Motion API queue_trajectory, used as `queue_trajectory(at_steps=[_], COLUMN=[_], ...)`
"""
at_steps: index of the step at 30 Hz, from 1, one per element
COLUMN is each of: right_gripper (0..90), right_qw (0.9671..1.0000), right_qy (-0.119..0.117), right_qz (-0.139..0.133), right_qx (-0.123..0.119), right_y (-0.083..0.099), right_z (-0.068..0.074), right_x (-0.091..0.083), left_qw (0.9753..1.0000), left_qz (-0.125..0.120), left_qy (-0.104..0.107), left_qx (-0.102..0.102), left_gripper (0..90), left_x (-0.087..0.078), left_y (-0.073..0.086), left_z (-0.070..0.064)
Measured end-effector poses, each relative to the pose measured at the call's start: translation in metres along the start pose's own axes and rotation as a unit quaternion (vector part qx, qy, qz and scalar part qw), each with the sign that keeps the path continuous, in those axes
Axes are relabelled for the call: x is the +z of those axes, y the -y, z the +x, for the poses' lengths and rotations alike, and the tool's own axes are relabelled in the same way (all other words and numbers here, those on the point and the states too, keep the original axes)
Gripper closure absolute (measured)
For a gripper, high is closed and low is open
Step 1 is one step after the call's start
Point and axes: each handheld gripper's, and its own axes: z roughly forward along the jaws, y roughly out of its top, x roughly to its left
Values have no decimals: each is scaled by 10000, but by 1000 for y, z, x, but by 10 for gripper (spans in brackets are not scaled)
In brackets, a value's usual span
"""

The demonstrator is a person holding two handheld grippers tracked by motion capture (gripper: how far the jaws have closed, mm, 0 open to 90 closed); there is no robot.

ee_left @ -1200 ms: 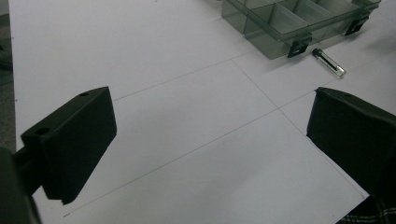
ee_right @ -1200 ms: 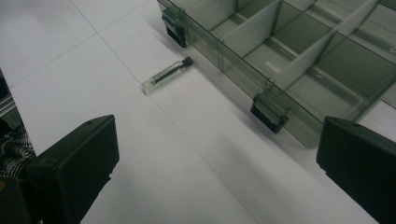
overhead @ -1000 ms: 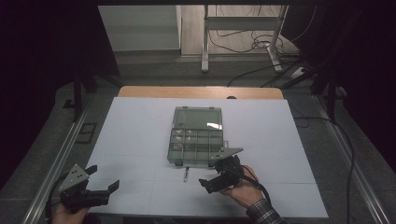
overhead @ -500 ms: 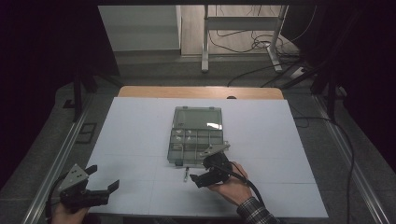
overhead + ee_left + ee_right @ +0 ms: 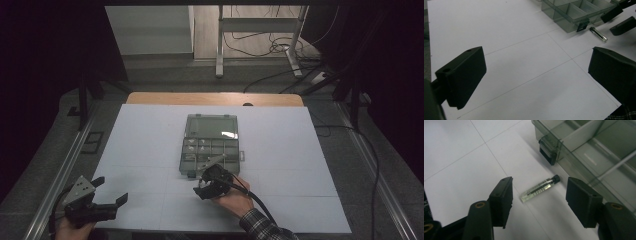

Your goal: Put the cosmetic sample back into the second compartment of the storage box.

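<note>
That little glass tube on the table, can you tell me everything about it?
The little glass tube is a small clear vial with a black cap and dark print along its side. It lies flat on the white table, just beside the compartment box near its latch, not touching it. The right gripper has its open jaws on either side; nothing grips it.

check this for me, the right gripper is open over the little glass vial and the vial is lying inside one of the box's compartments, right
Not quite. The right gripper is open over the vial, but the vial lies on the white table sheet, just outside the clear compartment box near its latch. The right gripper view shows this plainly.
</note>
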Motion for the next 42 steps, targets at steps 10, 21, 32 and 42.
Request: queue_trajectory(at_steps=[10, 21, 32, 42], right_gripper=[505, 813, 815, 814], right_qw=[9997, 9982, 9989, 9989], right_qy=[136, 308, 105, 1], right_qz=[196, 250, 243, 76], right_qx=[-69, -443, -385, -469], right_y=[-4, -1, 0, -1], right_z=[5, 8, 4, 4], right_x=[21, 22, 20, 11], left_qw=[10000, 10000, 10000, 9999], left_qz=[8, 15, 40, 67], left_qy=[-1, -8, -5, -1], left_qx=[31, 61, 90, 88], left_gripper=[20, 21, 20, 20], left_x=[0, 0, 1, 1], left_y=[0, 0, -1, -1], left_z=[-1, -1, -2, -2])
